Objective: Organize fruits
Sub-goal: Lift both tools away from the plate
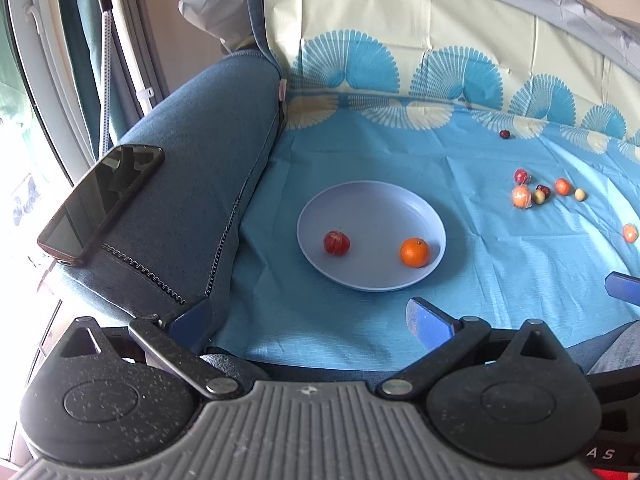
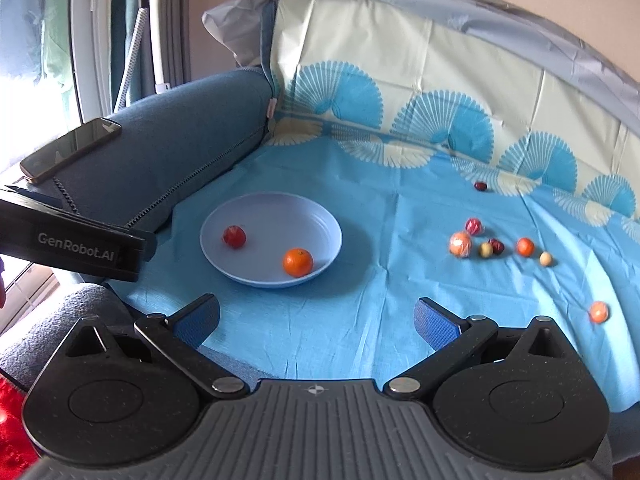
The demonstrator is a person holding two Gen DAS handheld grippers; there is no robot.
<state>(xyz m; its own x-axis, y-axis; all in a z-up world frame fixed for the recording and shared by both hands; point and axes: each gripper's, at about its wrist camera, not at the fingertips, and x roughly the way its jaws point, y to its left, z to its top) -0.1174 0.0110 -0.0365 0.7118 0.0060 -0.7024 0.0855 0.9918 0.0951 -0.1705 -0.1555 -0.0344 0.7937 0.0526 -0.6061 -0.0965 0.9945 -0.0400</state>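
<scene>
Both hand-held grippers were spread wide, empty: left (image 1: 316, 322), right (image 2: 316, 318). Plate (image 2: 320, 220) held an orange (image 2: 298, 262) & red fruit (image 2: 234, 236); loose fruits (image 2: 496, 246) lay right of plate, nearer the right one

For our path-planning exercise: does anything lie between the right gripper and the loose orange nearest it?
Nothing visible does. Only bare blue cloth separates the open right gripper from that orange, which lies apart from other fruit.
</scene>
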